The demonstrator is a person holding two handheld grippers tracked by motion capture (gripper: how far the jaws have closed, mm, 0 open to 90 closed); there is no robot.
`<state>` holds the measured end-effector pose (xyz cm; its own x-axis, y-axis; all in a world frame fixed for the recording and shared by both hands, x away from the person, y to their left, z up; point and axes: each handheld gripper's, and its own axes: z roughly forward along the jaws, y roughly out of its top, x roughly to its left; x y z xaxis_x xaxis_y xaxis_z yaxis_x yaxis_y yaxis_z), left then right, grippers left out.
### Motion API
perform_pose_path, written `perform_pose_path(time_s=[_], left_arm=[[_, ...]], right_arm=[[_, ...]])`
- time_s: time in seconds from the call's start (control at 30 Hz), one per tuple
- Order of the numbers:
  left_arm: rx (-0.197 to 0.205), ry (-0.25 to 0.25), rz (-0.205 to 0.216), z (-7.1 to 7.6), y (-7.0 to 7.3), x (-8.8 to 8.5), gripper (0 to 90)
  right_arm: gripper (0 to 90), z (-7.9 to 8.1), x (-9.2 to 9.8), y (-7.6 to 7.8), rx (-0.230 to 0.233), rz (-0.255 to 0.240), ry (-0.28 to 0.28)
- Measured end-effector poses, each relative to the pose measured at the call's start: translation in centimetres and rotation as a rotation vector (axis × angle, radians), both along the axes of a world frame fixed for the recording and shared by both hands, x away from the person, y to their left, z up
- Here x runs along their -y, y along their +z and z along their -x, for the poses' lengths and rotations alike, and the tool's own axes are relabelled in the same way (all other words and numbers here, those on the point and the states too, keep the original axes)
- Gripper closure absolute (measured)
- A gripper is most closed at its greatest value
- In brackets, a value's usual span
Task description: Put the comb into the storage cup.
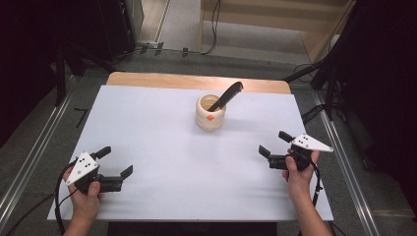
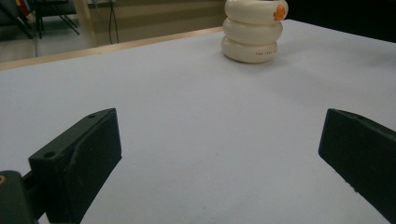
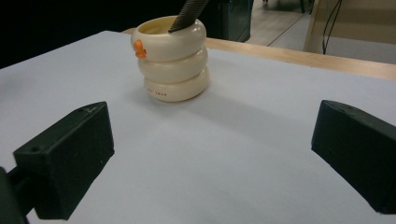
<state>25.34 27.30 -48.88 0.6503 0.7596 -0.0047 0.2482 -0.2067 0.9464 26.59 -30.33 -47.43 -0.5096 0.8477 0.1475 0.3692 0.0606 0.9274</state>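
the counter (image 1: 162,147), covered by a white sheet, carries one cream ringed holder (image 1: 210,112) toward its far middle, upright, well apart from both hands. a dark tool (image 1: 227,95) leans in it, handle tilted right, likely stored that way for easy pick-up. left tongs (image 1: 117,161) and right tongs (image 1: 275,143) rest low near the front corners, aimed inward toward the holder, jaws spread wide, gripping nothing.

White sheet (image 1: 162,147) covering a wooden table (image 1: 196,81), grey floor (image 1: 44,132) showing around it, black cables (image 1: 214,29) trailing at the back, wooden shelving (image 1: 295,24) standing beyond.
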Motion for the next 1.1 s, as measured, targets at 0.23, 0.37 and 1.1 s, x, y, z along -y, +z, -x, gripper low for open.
perform_pose_path(time_s=[0.23, 0.37, 1.1], left_arm=[[-0.001, 0.000, -0.003, 0.0, 0.0, 0.0, 0.0], [-0.002, 0.000, -0.004, 0.0, 0.0, 0.0, 0.0], [0.000, 0.003, -0.004, 0.0, 0.0, 0.0, 0.0]], right_arm=[[0.0, 1.0, 0.6, -0.8, -0.008, 0.001, -0.005], [0.0, 1.5, 0.9, -1.2, -0.011, 0.002, -0.010], [0.0, 4.5, 3.4, -2.9, -0.024, 0.000, -0.041]])
